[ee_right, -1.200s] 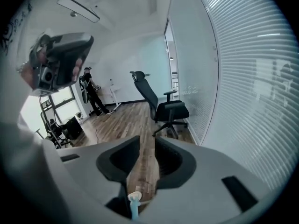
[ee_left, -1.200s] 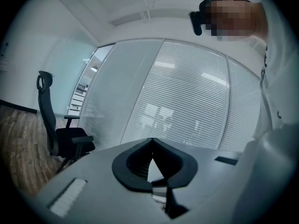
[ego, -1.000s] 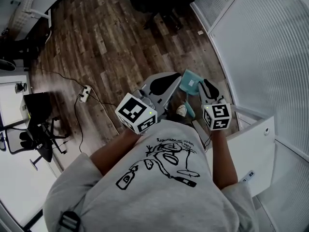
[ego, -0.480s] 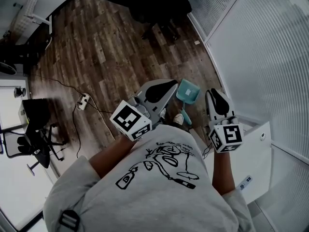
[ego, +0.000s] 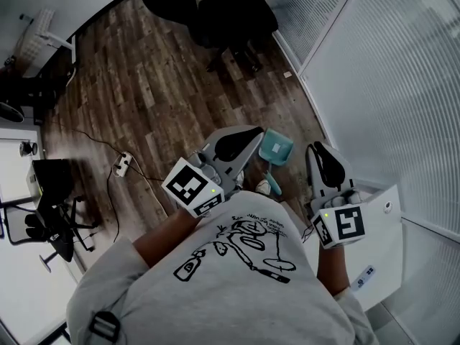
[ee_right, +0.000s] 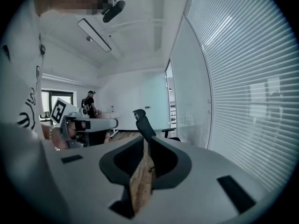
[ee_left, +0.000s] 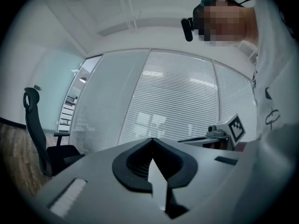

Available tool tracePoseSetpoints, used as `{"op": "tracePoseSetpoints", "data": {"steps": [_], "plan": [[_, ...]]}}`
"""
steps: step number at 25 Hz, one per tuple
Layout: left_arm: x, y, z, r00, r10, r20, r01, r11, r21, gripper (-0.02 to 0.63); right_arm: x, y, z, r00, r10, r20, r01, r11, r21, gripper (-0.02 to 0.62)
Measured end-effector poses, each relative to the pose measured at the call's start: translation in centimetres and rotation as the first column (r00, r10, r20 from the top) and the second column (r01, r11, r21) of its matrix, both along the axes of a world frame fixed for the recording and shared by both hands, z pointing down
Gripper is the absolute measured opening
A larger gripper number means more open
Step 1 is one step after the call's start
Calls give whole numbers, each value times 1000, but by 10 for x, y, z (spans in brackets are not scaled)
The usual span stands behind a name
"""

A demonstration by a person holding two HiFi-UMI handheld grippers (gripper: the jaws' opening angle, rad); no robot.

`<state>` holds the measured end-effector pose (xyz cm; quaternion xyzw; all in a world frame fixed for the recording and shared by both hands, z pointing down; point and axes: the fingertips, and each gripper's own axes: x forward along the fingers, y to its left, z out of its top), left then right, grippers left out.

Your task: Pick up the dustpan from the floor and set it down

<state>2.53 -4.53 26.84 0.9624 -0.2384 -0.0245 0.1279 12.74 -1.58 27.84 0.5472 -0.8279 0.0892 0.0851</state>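
Lying on the brown wood-plank floor (ego: 158,85), the teal plastic dustpan (ego: 277,146) showed between the left gripper (ego: 256,132) and the right gripper (ego: 316,149), held by neither. Black office chairs (ego: 233,16) stood beyond it and a white power strip (ego: 122,165) lay off to the left. The person's grey shirt (ego: 237,279) cut off the dustpan's handle end. The left jaws were together and empty, while the right jaws had just been closing to a sliver on nothing. Since earlier, the right gripper had drawn up off the dustpan
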Motion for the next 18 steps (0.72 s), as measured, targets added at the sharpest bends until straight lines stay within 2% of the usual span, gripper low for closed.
{"op": "tracePoseSetpoints", "data": {"steps": [13,18], "plan": [[2,1,-34,999,17,-33,-15,999,51,2,-4,11,-44,999,37,-26,-34,995,97,34],[3,-3,-40,999,25,-38,-23,998,59,2,-4,5,-46,998,54,-15,-52,994,94,34]]}}
